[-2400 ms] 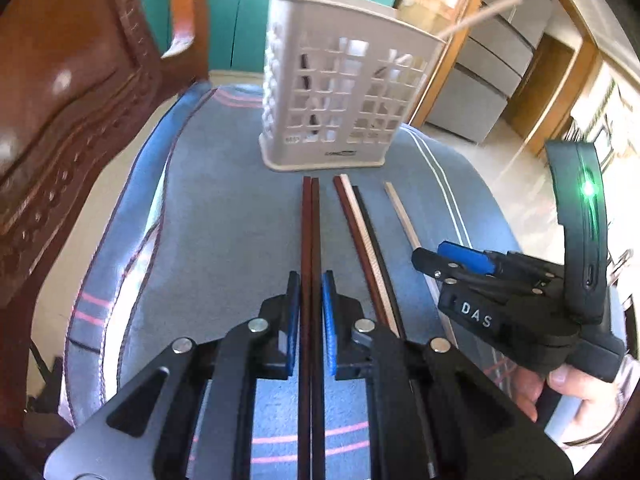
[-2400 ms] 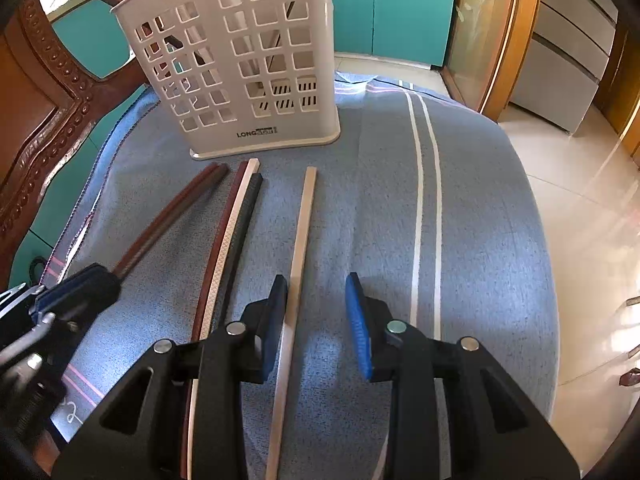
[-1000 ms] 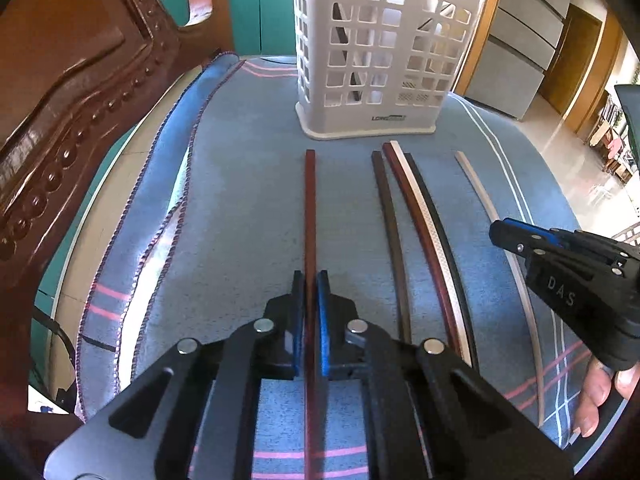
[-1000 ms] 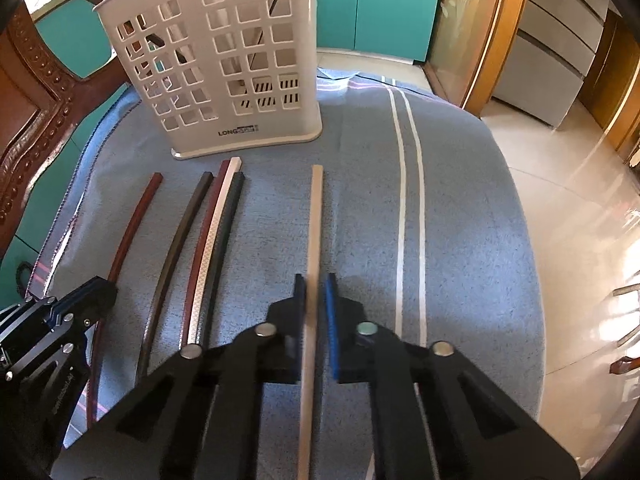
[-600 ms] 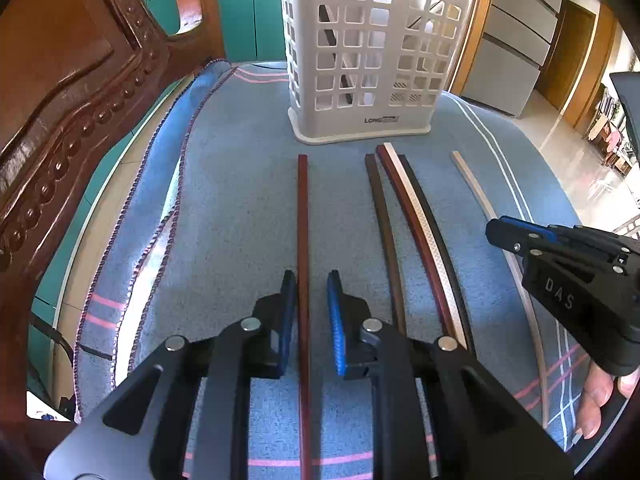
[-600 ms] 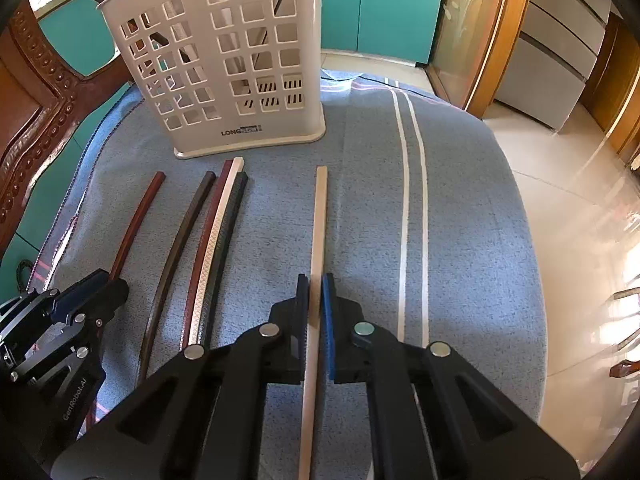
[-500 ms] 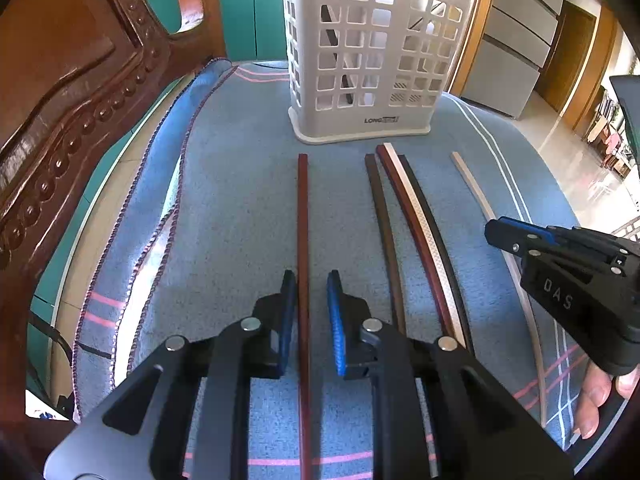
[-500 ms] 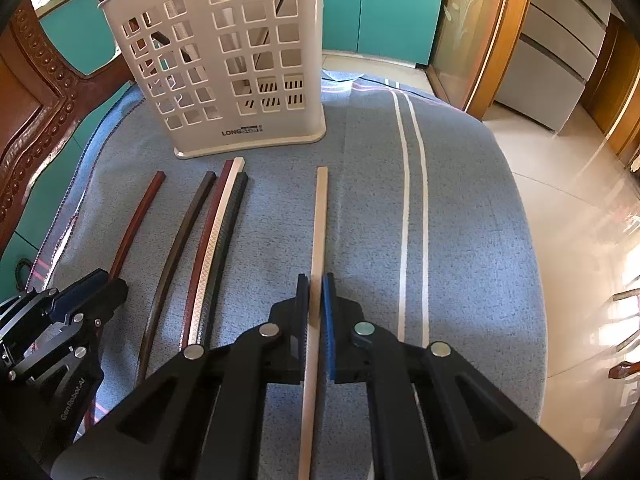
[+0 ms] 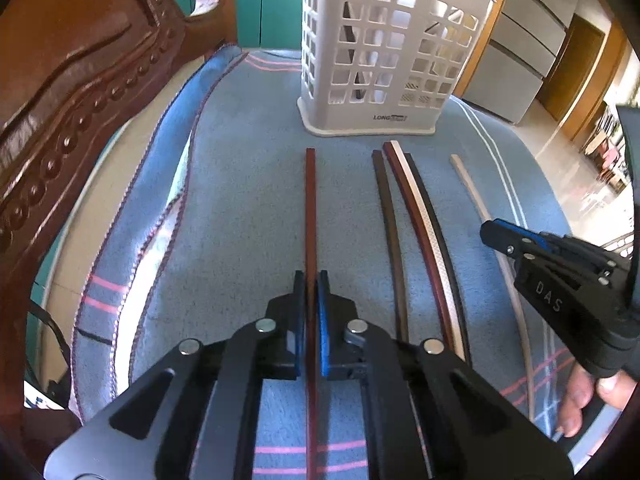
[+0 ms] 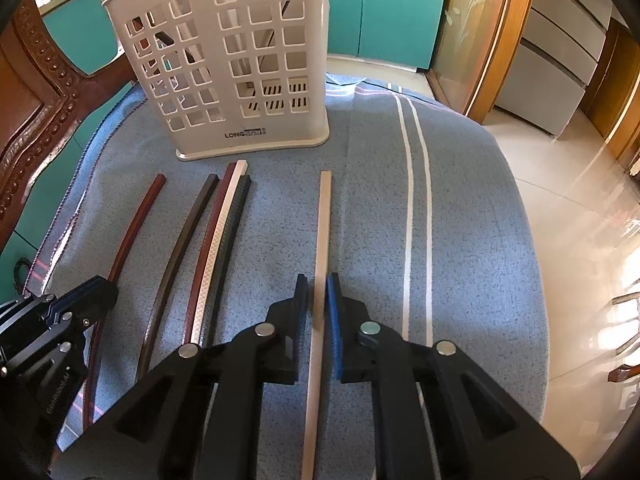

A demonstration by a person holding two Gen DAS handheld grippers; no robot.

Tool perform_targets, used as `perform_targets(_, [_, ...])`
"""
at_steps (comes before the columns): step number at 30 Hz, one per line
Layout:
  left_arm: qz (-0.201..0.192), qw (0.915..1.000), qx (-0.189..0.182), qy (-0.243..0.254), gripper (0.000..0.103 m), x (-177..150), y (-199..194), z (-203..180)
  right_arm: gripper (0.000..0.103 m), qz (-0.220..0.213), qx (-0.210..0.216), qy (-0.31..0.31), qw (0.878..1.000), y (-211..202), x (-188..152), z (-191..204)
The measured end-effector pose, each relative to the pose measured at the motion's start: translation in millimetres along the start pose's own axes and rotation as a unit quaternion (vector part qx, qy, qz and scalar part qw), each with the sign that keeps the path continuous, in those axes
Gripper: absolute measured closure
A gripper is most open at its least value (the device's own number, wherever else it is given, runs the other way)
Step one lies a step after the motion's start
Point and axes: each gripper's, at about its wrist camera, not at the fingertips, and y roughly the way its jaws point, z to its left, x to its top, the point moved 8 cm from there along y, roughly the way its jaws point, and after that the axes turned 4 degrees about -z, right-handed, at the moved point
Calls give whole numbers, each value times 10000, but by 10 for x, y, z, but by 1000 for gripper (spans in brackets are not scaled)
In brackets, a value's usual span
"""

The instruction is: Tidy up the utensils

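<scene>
Several chopsticks lie on a blue cloth (image 9: 248, 200) in front of a white perforated utensil basket (image 9: 384, 56), which also shows in the right wrist view (image 10: 240, 64). My left gripper (image 9: 311, 280) is shut on a reddish-brown chopstick (image 9: 310, 200) that lies on the cloth. My right gripper (image 10: 318, 284) is shut on a pale wooden chopstick (image 10: 323, 220), also on the cloth. Between them lie a dark brown chopstick (image 9: 390, 208), a red-and-white patterned one (image 9: 420, 216) and a black one (image 9: 434, 216). The basket holds several utensils.
A carved wooden chair back (image 9: 72, 92) rises at the left. The cloth's right edge (image 10: 520, 208) drops off to a tiled floor (image 10: 580, 216). Teal cabinets (image 10: 392, 8) stand behind the basket.
My left gripper was open around the reddish-brown chopstick and has now shut on it, moving slightly toward the basket. My right gripper stays shut on the pale chopstick.
</scene>
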Motion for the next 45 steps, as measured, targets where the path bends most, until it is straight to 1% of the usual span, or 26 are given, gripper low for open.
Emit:
perform_targets(4, [63,9991,-329,-272,96,5,-46,40,97,82,210,246,9994,-44,-45,-66])
perform_targets(6, [78,9962,-713,-497,96,43,-94,69,97,175,341,366,9986,-76,-66,-102])
perform_targets(8, [78,9938,-916,-629,96,74,-126,107,97,265,420,353,9981,-104,-93,-122])
perform_targets(10, [85,9921,-1034,-711,96,96,-140,130,96,320,446,319,9980,-117,-107,-132])
perform_targets(11, [87,9919,-1047,-716,96,94,-144,119,93,300,456,318,9980,-127,-106,-144])
perform_targets(12, [88,9926,-1004,-681,95,103,-139,122,88,278,431,311,9982,-127,-102,-161])
perform_targets(13, [86,9939,-920,-607,94,123,-125,115,85,257,389,309,9984,-120,-95,-180])
perform_targets(15, [64,9966,-718,-392,86,178,-95,82,83,224,354,292,9987,-109,-87,-172])
perform_targets(17, [74,9988,-482,-55,81,258,-19,-7,81,196,260,179,9993,-92,-66,-151])
perform_targets(18, [117,9994,-292,134,79,301,41,-43,80,190,211,120,9995,-78,-53,-133])
perform_targets(20, [270,9987,151,402,79,334,171,-80,78,204,137,5,9997,-39,-17,-129])
perform_targets(21, [344,9982,231,438,79,341,229,-81,77,199,78,-77,9997,-20,3,-116])
perform_targets(22, [297,9980,308,476,78,376,271,-92,76,196,25,-136,9997,-2,21,-108])
perform_targets(25, [304,9972,403,546,73,421,309,-106,72,174,-66,-250,9995,62,78,-76])
perform_targets(27, [274,9974,432,505,63,427,317,-73,70,147,-81,-272,9995,91,110,-76])
perform_targets(30, [258,9980,379,433,61,411,330,-32,69,162,-92,-257,9995,142,171,-56])
perform_targets(34, [244,9981,385,404,63,378,319,-22,71,149,-112,-329,9993,159,195,-31])
perform_targets(35, [242,9982,373,395,68,366,310,-12,74,151,-72,-320,9993,158,190,-9])
perform_targets(36, [230,9983,366,385,78,342,279,-14,82,161,-6,-305,9994,153,186,7])
perform_targets(37, [217,9985,349,370,84,337,269,-12,88,168,25,-299,9994,140,173,13])
perform_targets(38, [209,9986,319,355,90,319,246,-5,96,183,73,-289,9994,137,176,37])
perform_targets(39, [199,9988,303,342,95,311,241,-5,96,175,88,-268,9994,135,176,41])
perform_targets(41, [144,9993,233,250,96,297,224,5,96,146,171,-171,9996,127,177,37])
perform_targets(43, [62,9998,132,164,96,231,97,-27,97,98,394,7,9992,93,181,30])
perform_targets(45, [-95,9997,122,206,96,260,55,-33,97,-66,447,81,9989,16,200,-4])
